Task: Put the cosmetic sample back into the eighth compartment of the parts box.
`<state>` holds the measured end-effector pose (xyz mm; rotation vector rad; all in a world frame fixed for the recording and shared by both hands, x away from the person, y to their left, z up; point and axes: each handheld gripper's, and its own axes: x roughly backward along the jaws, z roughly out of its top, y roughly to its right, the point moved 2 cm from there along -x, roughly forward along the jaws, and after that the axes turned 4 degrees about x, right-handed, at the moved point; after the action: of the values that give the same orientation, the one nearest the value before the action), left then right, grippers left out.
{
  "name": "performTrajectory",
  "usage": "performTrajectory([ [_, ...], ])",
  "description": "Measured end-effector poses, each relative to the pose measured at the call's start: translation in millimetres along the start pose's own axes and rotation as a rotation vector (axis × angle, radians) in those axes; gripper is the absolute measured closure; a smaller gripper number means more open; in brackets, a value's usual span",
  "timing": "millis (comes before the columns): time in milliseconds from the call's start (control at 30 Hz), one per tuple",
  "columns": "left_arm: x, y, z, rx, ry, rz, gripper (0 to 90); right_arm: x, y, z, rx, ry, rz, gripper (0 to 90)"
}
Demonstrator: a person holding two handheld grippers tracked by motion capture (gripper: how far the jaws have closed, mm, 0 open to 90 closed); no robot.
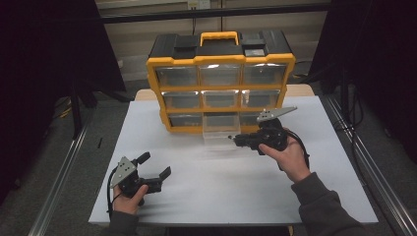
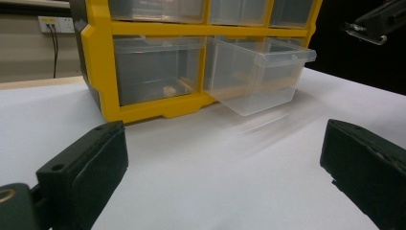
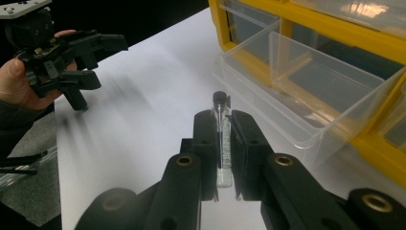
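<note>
While the left gripper (image 1: 155, 173) rests on the surface (image 1: 206, 191) with fingers spread, the right gripper (image 3: 224, 143) clenches a vial (image 3: 222, 139) just beside the pulled-out drawer (image 3: 306, 91) of the organizer (image 1: 221, 73).

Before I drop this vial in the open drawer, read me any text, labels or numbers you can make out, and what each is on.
No legible text anywhere.
Wall sticker above the yellow organizer: too small to read.
Pulled-out clear drawer: faint raised marks on its front lip, too blurred to read.
Vial in the right claw: no label visible.
Left claw: no markings visible.
</note>
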<state>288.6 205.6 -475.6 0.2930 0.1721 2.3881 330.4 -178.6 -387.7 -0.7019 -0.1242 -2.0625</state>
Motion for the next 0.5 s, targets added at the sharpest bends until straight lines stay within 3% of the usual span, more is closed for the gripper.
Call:
performTrajectory([
  [33,0.0,0.0,0.0,-0.001,0.0,0.0,2.6,0.2,0.3,1.1,0.002,0.003,-0.001,81.6],
  [67,1.9,-2.0,-0.1,-0.04,-0.03,-0.01,2.6,0.5,0.5,2.0,0.002,0.002,0.0,81.5],
  [433,1.6,-1.9,0.0,-0.036,-0.03,-0.014,2.6,0.9,2.6,10.1,0.009,0.003,-0.01,81.6],
  [500,2.7,-3.7,0.3,-0.052,-0.04,-0.005,2.6,0.6,2.9,11.9,0.011,0.002,-0.01,81.5],
])
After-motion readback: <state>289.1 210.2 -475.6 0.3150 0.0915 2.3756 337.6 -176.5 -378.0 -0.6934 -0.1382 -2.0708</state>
